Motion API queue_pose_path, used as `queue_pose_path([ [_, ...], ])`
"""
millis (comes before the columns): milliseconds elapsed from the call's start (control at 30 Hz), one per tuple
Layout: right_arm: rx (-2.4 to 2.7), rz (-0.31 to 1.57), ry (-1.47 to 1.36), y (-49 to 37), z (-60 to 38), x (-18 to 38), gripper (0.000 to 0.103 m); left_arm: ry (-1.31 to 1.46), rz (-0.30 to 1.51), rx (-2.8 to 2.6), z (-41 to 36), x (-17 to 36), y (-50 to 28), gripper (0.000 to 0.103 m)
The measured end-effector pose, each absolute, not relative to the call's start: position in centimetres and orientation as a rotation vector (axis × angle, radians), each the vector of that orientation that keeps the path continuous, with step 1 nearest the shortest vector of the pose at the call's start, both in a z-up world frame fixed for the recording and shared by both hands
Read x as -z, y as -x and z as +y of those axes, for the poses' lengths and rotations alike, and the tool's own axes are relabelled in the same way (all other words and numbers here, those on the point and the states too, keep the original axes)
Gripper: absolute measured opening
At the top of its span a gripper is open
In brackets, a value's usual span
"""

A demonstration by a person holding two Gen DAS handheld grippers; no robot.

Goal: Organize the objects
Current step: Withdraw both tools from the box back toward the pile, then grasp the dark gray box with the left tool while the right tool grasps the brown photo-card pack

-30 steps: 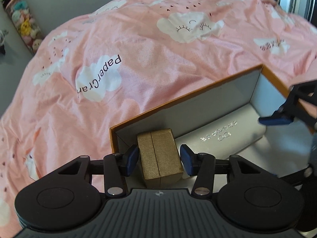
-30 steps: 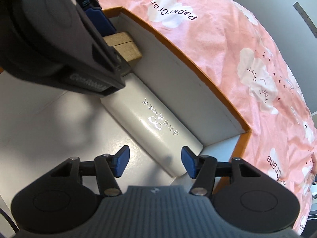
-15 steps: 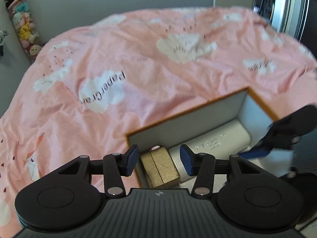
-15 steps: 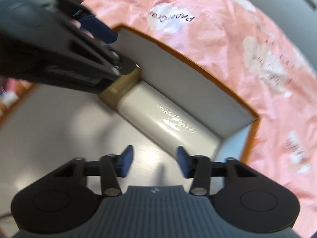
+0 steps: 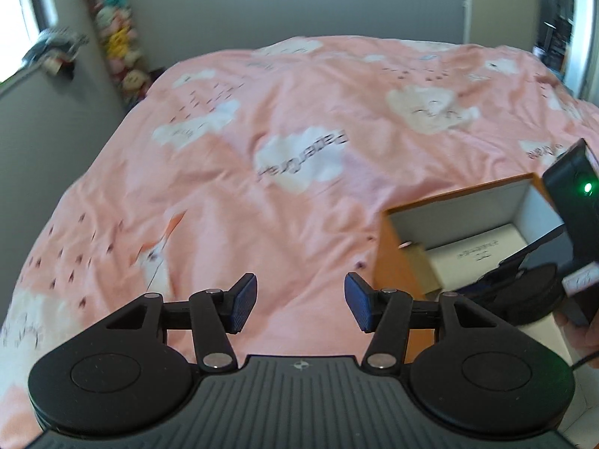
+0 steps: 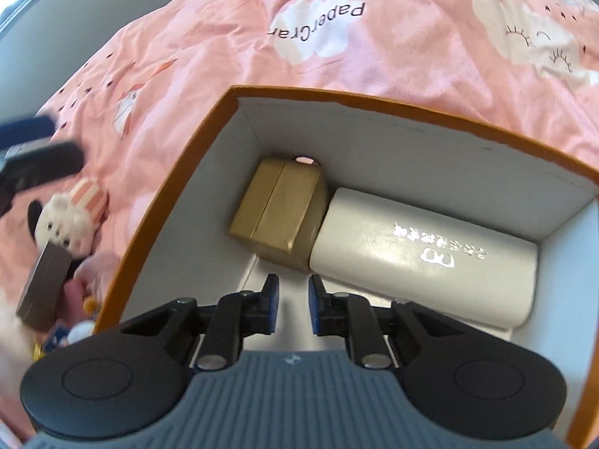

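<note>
An orange-edged box (image 6: 176, 183) with white inner walls is seen lying on the pink cloud-print bedspread (image 5: 262, 119). Two things are held in it: a gold box (image 6: 277, 207) pushed into the far left corner, and a white case (image 6: 423, 254) with silver lettering laid along the back wall, its end touching the gold box. The rest of the white floor, nearer the camera, is left bare.

The right gripper (image 6: 290, 305) is held just above that bare floor, close to the gold box's near edge; its blue pads are set a narrow gap apart and nothing is gripped. The left gripper (image 5: 299, 305) is held outside the box, over the bedspread to the left of the orange wall, with its fingers spread wide and nothing between them.

Outside the box's left wall, a small plush toy (image 6: 71, 220) and a dark flat object (image 6: 41, 293) are seen, blurred, among other small items.
</note>
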State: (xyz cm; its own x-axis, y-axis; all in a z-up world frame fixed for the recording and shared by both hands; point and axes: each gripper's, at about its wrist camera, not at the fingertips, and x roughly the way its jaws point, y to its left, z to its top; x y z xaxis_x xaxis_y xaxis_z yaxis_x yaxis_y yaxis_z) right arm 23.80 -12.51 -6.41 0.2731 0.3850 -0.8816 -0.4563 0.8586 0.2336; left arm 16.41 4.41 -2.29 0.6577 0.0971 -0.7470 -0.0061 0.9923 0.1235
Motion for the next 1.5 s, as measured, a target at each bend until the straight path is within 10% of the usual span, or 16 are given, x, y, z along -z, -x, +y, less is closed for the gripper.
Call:
queue_pose_path([
  [400,-0.537,1.109,0.059,-22.7,-11.8,5.7,0.012,-0.046,0.832,-0.085,8.3,2.3,-12.9,0.064],
  [833,-0.619,0.732,-0.039,-14.3,-10.3,-4.0,0.03,0.09,0.751,-0.169,13.1,-2.5,-7.4,0.064],
  [1500,-0.782,1.028,0.106,-10.3,-1.2,2.0,0.03,-0.051,0.978,-0.051,10.6,5.7,-1.9,0.069],
])
